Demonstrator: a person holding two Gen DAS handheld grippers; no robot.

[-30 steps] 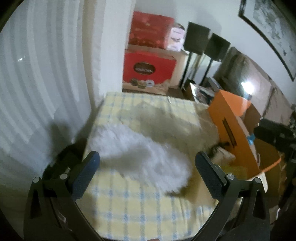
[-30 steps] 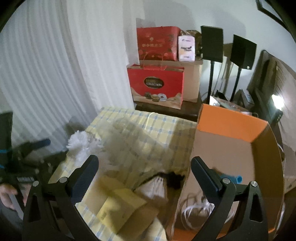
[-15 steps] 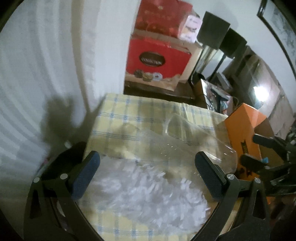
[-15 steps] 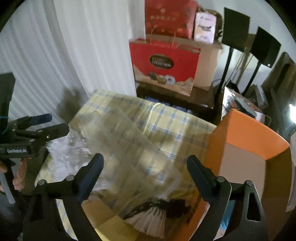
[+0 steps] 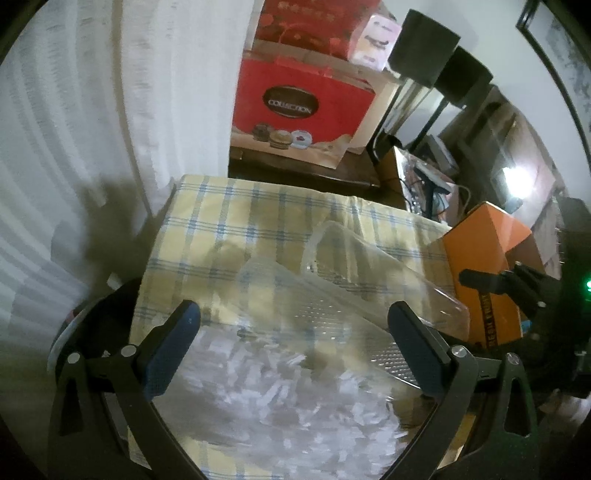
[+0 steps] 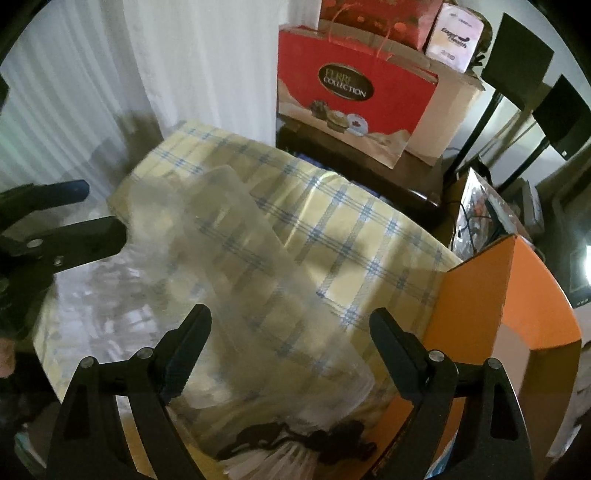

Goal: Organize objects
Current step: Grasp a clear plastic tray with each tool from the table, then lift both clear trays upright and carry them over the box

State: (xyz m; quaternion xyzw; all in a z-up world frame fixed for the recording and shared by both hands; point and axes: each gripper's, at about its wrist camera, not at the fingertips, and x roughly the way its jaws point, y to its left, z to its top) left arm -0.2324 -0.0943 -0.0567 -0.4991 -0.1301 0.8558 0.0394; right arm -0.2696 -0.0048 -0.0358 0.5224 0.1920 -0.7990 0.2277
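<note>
1. Yellow-and-blue checked tablecloth (image 5: 236, 225) covers the table, white curtain (image 5: 92, 110) behind it.
2. Clear plastic tray (image 6: 236, 254) lies across the cloth, tilted.
3. White fluffy duster (image 5: 288, 391) sits on the cloth's near end, partly under the tray.
4. Orange box (image 6: 517, 295) stands at the cloth's right edge.
5. Left gripper (image 5: 293, 345) hovers over the duster, jaws spread wide, nothing in them.
6. Right gripper (image 6: 290, 341) is wide open too, empty, above the tray.

The red gift bag (image 6: 351, 96) carries a dark oval label reading "FERRE… COLLECTION". The small pale box (image 6: 456, 35) beside it has print too blurred to read.
</note>
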